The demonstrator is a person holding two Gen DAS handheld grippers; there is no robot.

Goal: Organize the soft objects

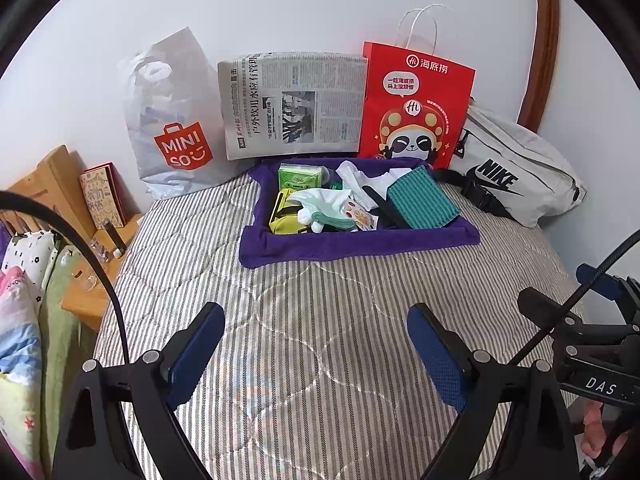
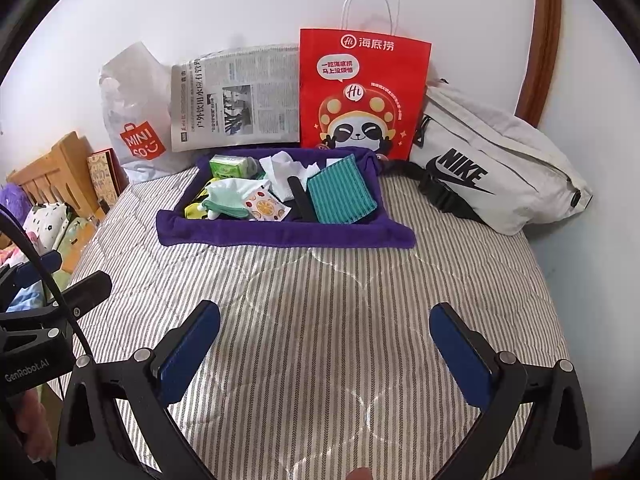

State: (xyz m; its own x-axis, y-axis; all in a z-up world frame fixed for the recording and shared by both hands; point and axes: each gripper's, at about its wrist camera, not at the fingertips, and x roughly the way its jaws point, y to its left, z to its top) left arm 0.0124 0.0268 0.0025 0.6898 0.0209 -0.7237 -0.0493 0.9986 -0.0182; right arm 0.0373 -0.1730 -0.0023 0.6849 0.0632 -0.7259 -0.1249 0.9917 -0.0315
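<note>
Both claws, the left gripper (image 1: 316,350) and right gripper (image 2: 325,350), gape empty over the striped quilt (image 1: 320,300). At twelve o'clock, the purple tray (image 1: 340,242) holds the heaped soft objects (image 1: 320,204); a careless pinch could drag neighbours out together.

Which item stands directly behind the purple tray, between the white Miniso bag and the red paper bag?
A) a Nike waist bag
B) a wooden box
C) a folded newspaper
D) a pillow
C: the folded newspaper leans on the wall behind the purple tray, with the Miniso bag on its left and the red paper bag on its right.
</note>
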